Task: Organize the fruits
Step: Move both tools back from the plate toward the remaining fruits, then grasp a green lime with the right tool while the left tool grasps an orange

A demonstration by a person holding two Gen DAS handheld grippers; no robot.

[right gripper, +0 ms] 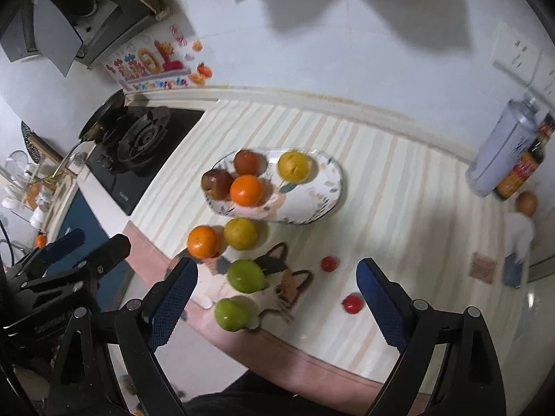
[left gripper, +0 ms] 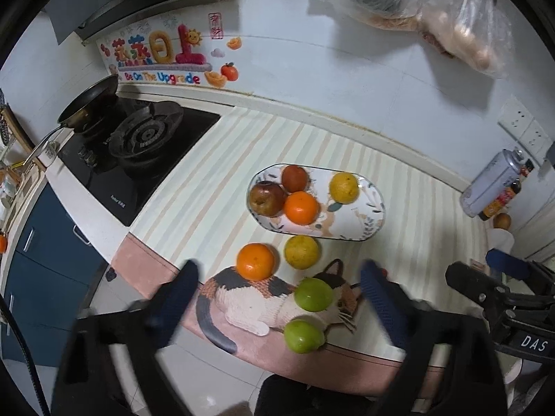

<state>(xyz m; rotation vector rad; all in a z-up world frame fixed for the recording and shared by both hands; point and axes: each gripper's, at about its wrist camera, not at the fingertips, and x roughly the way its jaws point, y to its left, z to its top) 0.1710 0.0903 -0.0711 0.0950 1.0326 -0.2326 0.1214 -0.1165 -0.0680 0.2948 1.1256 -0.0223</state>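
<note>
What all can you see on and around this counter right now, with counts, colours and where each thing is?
plate: one, white with leaf print, oval, mid-counter
fruit on plate: four; dark red apple, reddish fruit, orange, yellow citrus
fruit on mat: orange, yellow citrus, two green fruits near the front edge
small red fruits: two, right of the cat picture
mat: one, striped, with cat picture
gas stove: black, left, with a pan
spray can and dark bottle: far right
left gripper: open, empty
right gripper: open, empty
</note>
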